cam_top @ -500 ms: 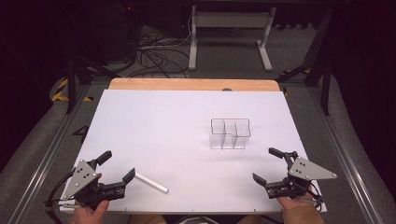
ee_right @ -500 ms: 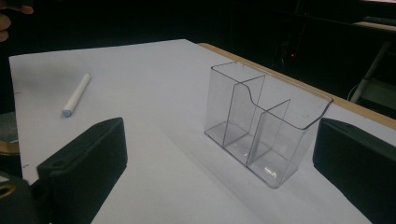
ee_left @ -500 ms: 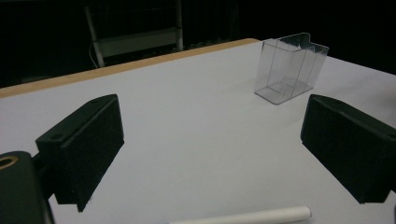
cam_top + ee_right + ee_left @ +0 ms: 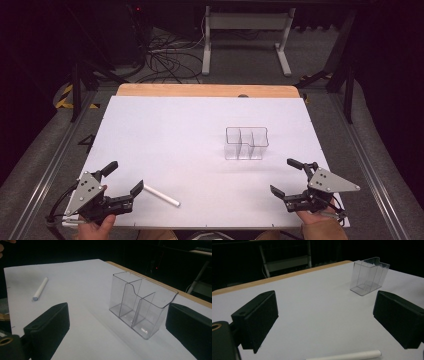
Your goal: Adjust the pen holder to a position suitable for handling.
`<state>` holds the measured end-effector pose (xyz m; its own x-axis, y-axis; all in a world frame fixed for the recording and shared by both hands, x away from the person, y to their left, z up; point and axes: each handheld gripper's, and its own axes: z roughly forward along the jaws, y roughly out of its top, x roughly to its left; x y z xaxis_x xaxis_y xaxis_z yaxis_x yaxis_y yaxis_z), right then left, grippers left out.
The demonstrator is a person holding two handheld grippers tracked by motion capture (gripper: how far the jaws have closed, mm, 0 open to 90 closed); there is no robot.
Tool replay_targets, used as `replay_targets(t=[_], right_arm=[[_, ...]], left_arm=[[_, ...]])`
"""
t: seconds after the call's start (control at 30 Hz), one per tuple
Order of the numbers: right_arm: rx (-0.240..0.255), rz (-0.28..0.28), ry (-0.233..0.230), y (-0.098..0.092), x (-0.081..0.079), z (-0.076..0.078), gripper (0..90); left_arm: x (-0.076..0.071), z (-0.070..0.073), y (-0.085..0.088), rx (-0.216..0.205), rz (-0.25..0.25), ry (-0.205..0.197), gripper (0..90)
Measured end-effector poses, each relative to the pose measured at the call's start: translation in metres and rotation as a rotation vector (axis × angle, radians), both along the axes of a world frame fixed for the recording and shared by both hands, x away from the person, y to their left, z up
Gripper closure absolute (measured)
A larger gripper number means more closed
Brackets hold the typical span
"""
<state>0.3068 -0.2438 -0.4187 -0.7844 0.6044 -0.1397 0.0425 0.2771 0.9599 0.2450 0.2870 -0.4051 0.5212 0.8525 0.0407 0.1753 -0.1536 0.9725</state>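
Resting at the near left corner of the white table top [image 4: 200, 130], the left gripper [image 4: 123, 179] is held in the person's left hand [image 4: 95, 227], its grey three-cornered plate [image 4: 88, 188] on top and its two black jaws spread wide with nothing between them. In the left gripper view the same jaws stand far apart at either side, over bare white surface.

Just beside the left gripper's inner jaw lies a white cylindrical stick [image 4: 161, 195], flat on the table and angled from upper left to lower right in the high view. Whether jaw and stick touch cannot be told. In the left gripper view the stick [image 4: 345, 356] crosses the bottom edge, below and between the jaws; in the right gripper view it [image 4: 40, 288] lies far off at the upper left.

Right of centre stands a clear plastic organizer [image 4: 246, 143] with three compartments, upright and empty, well apart from both grippers. It shows in the left gripper view [image 4: 369, 276] and, closer, in the right gripper view [image 4: 140, 303].

At the near right corner the right gripper [image 4: 286, 175] sits in the person's right hand [image 4: 320, 225], jaws also wide apart and holding nothing. A wooden strip [image 4: 207, 90] edges the table's far side.
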Motion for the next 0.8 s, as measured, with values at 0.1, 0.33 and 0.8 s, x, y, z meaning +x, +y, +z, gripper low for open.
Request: replay_targets(t=[0.1, 0.33, 0.8], right_arm=[[-0.001, 0.002, 0.001, 0.0, 0.0, 0.0, 5.7], [0.001, 0.002, 0.0, 0.0, 0.0, 0.001, 5.7], [-0.017, 0.021, 0.031, 0.007, 0.015, 0.02, 8.3]], left_arm=[[0.0, 0.0, 0.0, -0.003, -0.001, 0.001, 6.7], [0.0, 0.001, 0.0, -0.004, 0.004, -0.003, 6.7], [0.0, 0.0, -0.001, -0.003, 0.002, 0.0, 6.7]])
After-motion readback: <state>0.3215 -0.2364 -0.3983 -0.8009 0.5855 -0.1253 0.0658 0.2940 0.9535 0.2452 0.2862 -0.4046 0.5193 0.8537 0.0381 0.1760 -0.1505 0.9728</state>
